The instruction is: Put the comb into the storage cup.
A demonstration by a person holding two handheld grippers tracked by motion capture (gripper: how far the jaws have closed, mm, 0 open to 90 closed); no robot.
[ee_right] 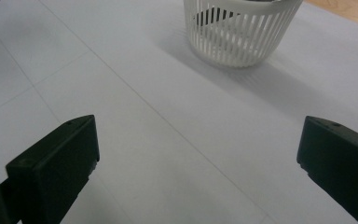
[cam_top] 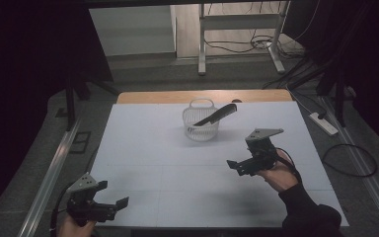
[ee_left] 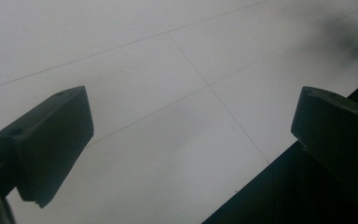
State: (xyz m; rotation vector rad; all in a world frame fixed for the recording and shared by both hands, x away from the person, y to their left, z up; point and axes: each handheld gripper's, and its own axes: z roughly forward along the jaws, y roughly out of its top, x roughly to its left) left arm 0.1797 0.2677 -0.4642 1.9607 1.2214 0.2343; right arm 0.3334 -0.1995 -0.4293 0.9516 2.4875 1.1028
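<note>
Knife: one black knife point(cam_top: 218, 114) leans in the white basket point(cam_top: 200, 129) at the far middle of my table point(cam_top: 143, 148), handle jutting over the rim.
Basket count: one.
My tongs: left gripper point(cam_top: 112, 205) and right gripper point(cam_top: 235, 166), both spread wide, holding nothing.
Risk: I judge that bumping the jutting handle could tip the light basket.

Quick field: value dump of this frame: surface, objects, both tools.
surface: white table cover, wood edge at far side
basket: white slotted basket, upright, far centre of the table
knife: dark knife leaning in the basket, handle sticking out over the rim to the right
left tool: left gripper, near left table edge, open, empty
right tool: right gripper, right of centre, open, empty, pointing toward the basket
</note>
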